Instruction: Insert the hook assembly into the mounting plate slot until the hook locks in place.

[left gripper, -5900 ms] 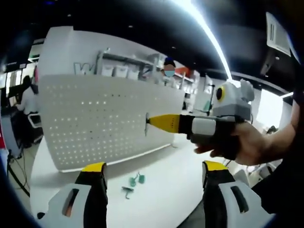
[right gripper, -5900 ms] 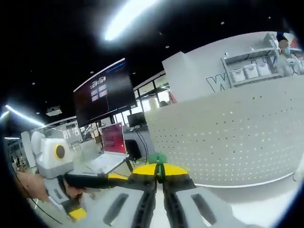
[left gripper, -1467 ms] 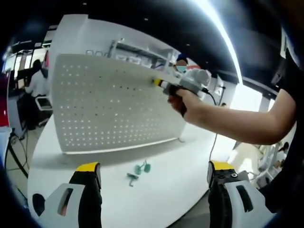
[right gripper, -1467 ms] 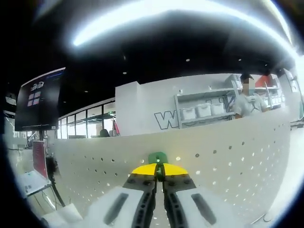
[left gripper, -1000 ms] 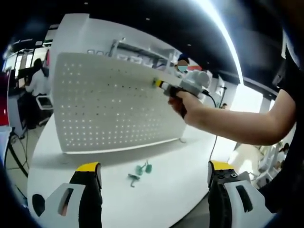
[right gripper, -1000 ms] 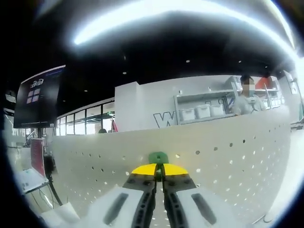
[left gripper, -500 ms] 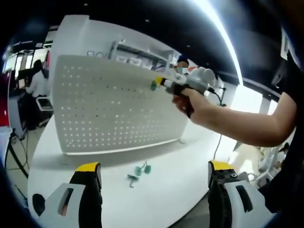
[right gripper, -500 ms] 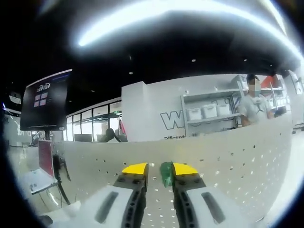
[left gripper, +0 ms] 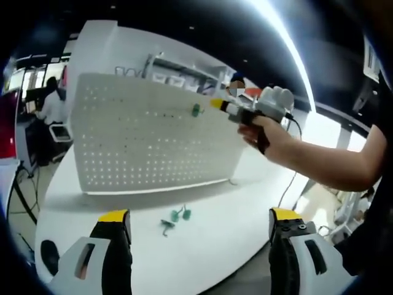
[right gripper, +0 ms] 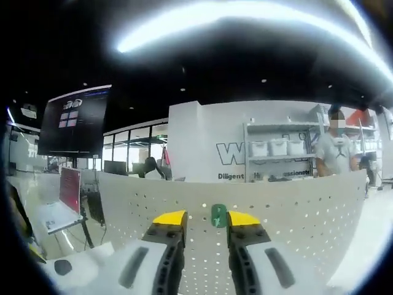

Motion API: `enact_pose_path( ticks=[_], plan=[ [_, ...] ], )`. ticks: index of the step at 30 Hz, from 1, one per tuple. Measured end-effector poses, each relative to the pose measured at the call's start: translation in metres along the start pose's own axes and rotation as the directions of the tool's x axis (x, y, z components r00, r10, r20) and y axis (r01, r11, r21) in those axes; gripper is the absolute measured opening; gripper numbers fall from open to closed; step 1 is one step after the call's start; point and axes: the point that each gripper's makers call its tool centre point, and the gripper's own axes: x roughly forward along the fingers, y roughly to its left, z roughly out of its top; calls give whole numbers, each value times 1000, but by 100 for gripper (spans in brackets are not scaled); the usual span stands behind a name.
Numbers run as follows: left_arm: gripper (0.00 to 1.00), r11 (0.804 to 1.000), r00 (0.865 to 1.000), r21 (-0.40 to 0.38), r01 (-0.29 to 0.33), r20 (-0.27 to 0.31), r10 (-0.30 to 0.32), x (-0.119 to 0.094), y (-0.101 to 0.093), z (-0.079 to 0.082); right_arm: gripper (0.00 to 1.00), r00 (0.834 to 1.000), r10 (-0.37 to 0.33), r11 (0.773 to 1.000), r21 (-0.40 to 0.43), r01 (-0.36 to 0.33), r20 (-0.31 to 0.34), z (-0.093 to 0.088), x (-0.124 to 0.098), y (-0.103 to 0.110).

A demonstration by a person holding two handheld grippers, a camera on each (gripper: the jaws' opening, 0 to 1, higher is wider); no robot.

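- Standing with jaws apart, the right gripper (right gripper: 206, 219) sits just off the pegboard (right gripper: 295, 209); the green hook (right gripper: 218, 215) shows between the jaw tips, gripped by neither.
- Seen from the left gripper view, the right gripper (left gripper: 216, 104) is clear of the hook (left gripper: 196, 110), which hangs on the pegboard (left gripper: 135, 141) near its top edge.
- The left gripper (left gripper: 199, 216) is low over the table (left gripper: 227, 221), jaws wide apart, holding nothing.
- Withdraw the right gripper straight back, without brushing the hook; lock engagement cannot be confirmed here.
- Hook: small, green, rounded head. At least 2 similar green hooks (left gripper: 174, 217) lie on the table below the pegboard.
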Motion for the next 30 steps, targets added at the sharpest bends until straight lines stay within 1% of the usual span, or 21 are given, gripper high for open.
enact_pose_path(
  ticks=[2,3,6,7,10,11,12,13,15,16,17,18,20,21,22,25,26,27,28,30],
  plan=[
    [94,1000,1000,-6,-6,0,6,-3,-1,-3,26,999,31,999,-10,-32,-35,-7,-15,5],
    [94,1000,1000,-9,-8,1,8,-4,-1,-4,27,997,39,999,-32,-41,-61,-13,-26,6],
    [94,1000,1000,-18,-13,4,13,-8,-3,-7,27,992,69,996,-41,-74,-107,-30,-51,13],
    [94,1000,1000,-19,-14,4,14,-9,-3,-8,27,985,84,995,-33,-90,-150,-42,-64,16],
    [94,999,1000,-24,-21,-8,21,-11,-2,-13,30,972,107,994,-13,-112,-209,-63,-90,20],
    [94,999,1000,-26,-26,-12,25,-12,-1,-14,30,963,122,992,10,-123,-241,-73,-102,24],
    [94,999,1000,-27,-28,-13,28,-12,0,-15,30,958,131,991,29,-128,-255,-78,-109,27],
    [93,999,999,-28,-30,-15,30,-13,0,-16,30,952,151,989,34,-147,-266,-84,-119,31],
    [92,999,999,-30,-33,-25,32,-13,0,-18,30,947,151,988,25,-150,-283,-91,-131,33],
    [92,999,999,-32,-34,-25,33,-13,0,-18,30,945,154,988,35,-150,-290,-96,-139,35],
    [93,999,999,-35,-34,-26,33,-12,0,-19,30,943,154,988,38,-150,-295,-99,-143,35],
    [93,999,999,-36,-34,-27,33,-12,0,-19,31,937,152,988,48,-144,-314,-104,-149,35],
    [93,999,999,-31,-31,-35,30,-9,-2,-20,31,931,152,988,64,-139,-331,-111,-156,35],
    [93,999,999,-29,-29,-38,28,-8,-3,-21,31,920,158,987,55,-148,-359,-117,-162,37],
    [93,999,999,-27,-25,-39,24,-6,-4,-21,31,914,160,987,40,-156,-374,-121,-166,38],
    [93,1000,999,-28,-13,-47,12,-2,-7,-23,31,902,178,983,24,-184,-393,-127,-177,43],
    [93,1000,998,-26,-6,-57,4,0,-9,-25,31,901,180,982,26,-185,-395,-128,-178,43],
    [93,1000,998,-24,-2,-63,0,0,-10,-27,32,891,189,981,37,-190,-413,-134,-183,44],
    [93,1000,997,-22,2,-74,-4,2,-10,-30,32,889,189,981,38,-190,-417,-135,-184,44],
    [93,1000,996,-24,5,-92,-7,4,-10,-36,32,878,194,980,41,-196,-438,-144,-190,44]
  ],
)
